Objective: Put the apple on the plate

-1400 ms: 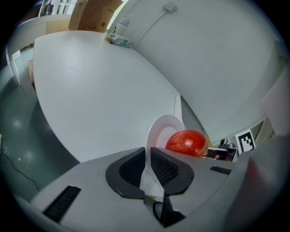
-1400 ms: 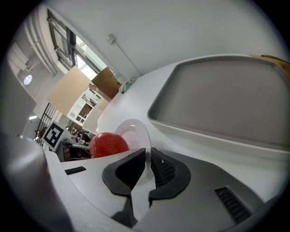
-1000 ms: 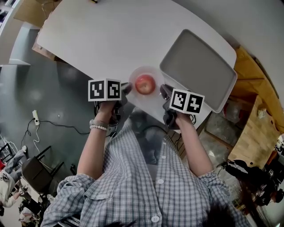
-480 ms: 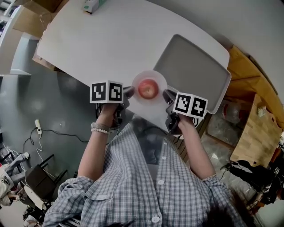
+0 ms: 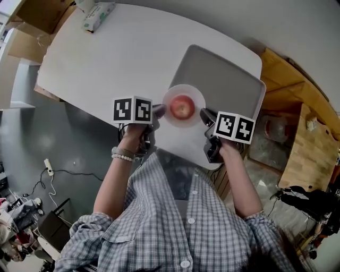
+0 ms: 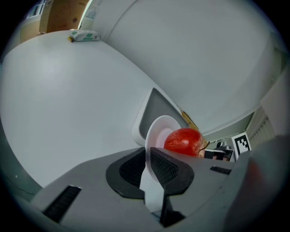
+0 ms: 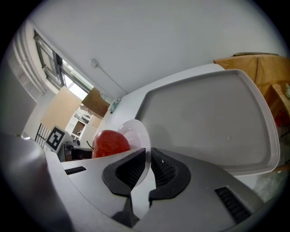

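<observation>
A red apple (image 5: 182, 107) sits on a small white plate (image 5: 195, 96), which hangs in the air over the near edge of the table and the grey tray. My left gripper (image 5: 158, 110) is shut on the plate's left rim, my right gripper (image 5: 204, 113) shut on its right rim. In the left gripper view the plate (image 6: 156, 131) stands edge-on between the jaws with the apple (image 6: 182, 141) behind it. The right gripper view shows the plate (image 7: 137, 133) pinched the same way, the apple (image 7: 110, 142) to its left.
A grey tray (image 5: 223, 85) lies on the white table (image 5: 122, 58) at the right, also seen as tray (image 7: 213, 122) in the right gripper view. A green-and-white packet (image 5: 95, 14) lies at the table's far left. Wooden boxes (image 5: 308, 143) stand right of the table.
Both grippers have carried the plate with the apple away from the table's near edge, toward the tray. Both stay shut on its rim.
</observation>
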A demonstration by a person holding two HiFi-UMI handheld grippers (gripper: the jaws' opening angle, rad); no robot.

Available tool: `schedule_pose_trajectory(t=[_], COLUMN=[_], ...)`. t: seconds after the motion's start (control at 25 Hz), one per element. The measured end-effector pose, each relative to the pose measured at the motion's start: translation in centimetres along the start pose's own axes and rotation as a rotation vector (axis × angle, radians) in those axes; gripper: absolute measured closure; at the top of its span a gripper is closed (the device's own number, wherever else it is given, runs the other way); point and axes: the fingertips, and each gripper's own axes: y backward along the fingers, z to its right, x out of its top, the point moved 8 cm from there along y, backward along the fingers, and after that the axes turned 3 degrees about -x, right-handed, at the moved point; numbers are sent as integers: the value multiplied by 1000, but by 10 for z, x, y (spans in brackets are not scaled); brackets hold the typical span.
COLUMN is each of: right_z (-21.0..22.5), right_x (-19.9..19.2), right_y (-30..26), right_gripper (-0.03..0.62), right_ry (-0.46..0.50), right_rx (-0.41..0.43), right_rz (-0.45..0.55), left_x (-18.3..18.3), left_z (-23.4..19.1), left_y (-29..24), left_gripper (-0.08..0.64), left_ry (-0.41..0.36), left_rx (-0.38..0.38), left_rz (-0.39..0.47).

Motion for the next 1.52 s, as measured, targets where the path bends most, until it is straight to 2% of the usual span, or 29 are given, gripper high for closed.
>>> schedule_pose_trajectory(t=[0.36, 0.76, 1.0, 1.36, 1.52], right_z=[41, 81, 102, 112, 113], right_x=[26, 46, 49, 48, 49], right_y=[16, 20, 12, 5, 6], right_gripper=[543, 543, 543, 541, 541], right_ry=[-20, -51, -49, -9, 44], right_rx=[-47, -63, -74, -87, -88], right_rz=[48, 63, 37, 5, 20], left_x=[18, 45, 49, 49, 49], left_z=[33, 59, 59, 60, 63], left_y=[-42, -85, -107, -121, -123], left_gripper=[520, 520, 522, 521, 522], left_ry=[-53, -126, -92, -122, -144], left_rx=[-40, -36, -49, -20, -22], left_rz=[-45, -109, -156, -184, -194])
